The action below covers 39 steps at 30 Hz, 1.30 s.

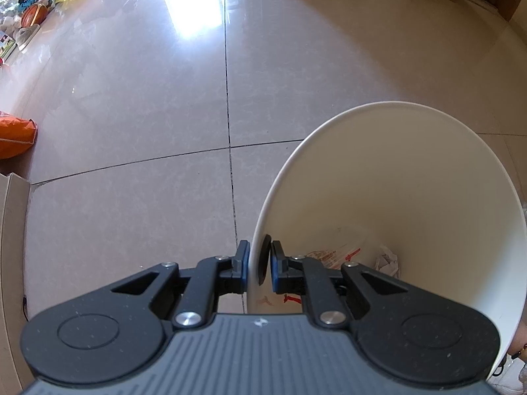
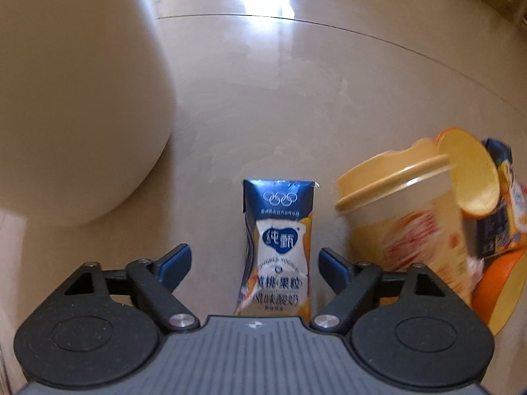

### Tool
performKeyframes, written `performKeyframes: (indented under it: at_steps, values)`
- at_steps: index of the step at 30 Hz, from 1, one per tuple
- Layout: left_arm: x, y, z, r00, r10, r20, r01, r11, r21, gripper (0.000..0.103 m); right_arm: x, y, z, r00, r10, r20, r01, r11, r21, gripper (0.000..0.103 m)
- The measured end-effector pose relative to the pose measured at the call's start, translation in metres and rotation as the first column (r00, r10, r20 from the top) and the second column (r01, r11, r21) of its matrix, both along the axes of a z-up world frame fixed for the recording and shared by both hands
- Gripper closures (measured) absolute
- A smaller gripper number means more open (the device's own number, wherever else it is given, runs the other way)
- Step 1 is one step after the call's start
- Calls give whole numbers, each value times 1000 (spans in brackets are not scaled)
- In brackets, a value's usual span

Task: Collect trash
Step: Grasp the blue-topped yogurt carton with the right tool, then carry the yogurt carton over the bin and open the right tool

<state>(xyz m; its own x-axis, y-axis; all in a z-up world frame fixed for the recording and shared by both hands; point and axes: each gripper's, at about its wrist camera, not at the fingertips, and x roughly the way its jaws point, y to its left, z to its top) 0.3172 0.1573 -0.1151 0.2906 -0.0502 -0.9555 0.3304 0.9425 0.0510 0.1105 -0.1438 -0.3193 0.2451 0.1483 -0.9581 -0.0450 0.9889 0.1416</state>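
My left gripper [image 1: 258, 263] is shut on the rim of a white waste bin [image 1: 411, 171], one finger outside the wall and one inside. Crumpled paper [image 1: 388, 261] and a printed wrapper [image 1: 332, 256] lie at the bin's bottom. In the right wrist view a blue-and-white yogurt carton [image 2: 280, 247] lies flattened on the tiled floor between the fingers of my right gripper [image 2: 255, 260]. The jaws stand open, with gaps on both sides of the carton. The bin's outer wall [image 2: 72, 105] fills the left of that view.
A yellow lidded cup [image 2: 408, 217] stands just right of the carton, close to my right finger, with another carton [image 2: 507, 217] and an orange object [image 2: 500, 279] behind it. An orange bag [image 1: 16, 138] and a cardboard edge [image 1: 10, 247] sit at the left; clutter lines the far wall.
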Motion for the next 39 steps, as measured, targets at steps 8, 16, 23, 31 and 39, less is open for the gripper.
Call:
performKeyframes:
  at_steps: [8,16,23,31,39]
  values:
    - [1,1,0,1000,5,-1,-5,1000,-6,92,7,-1,-2,999,-36,-2,36,998,-55,57]
    - [-1,-2,-1,1000,-2,5,2,1000,5,92,2,-11,24,1000,-2,-3,2,998,-64,64]
    - [-2,-5,0,1000,-6,7,6,1000,10,92,-11,-13,99,986,147,79,-140,986,-92,64]
    - [-3,-6,0,1000,-6,10,6,1000,12,92,-23,-5,219,928,319,191,-293,944,-150,64]
    - [-1,-3,1,1000,2,4,-2,1000,0,92,-17,26,299,844,443,301,-406,896,-180,64]
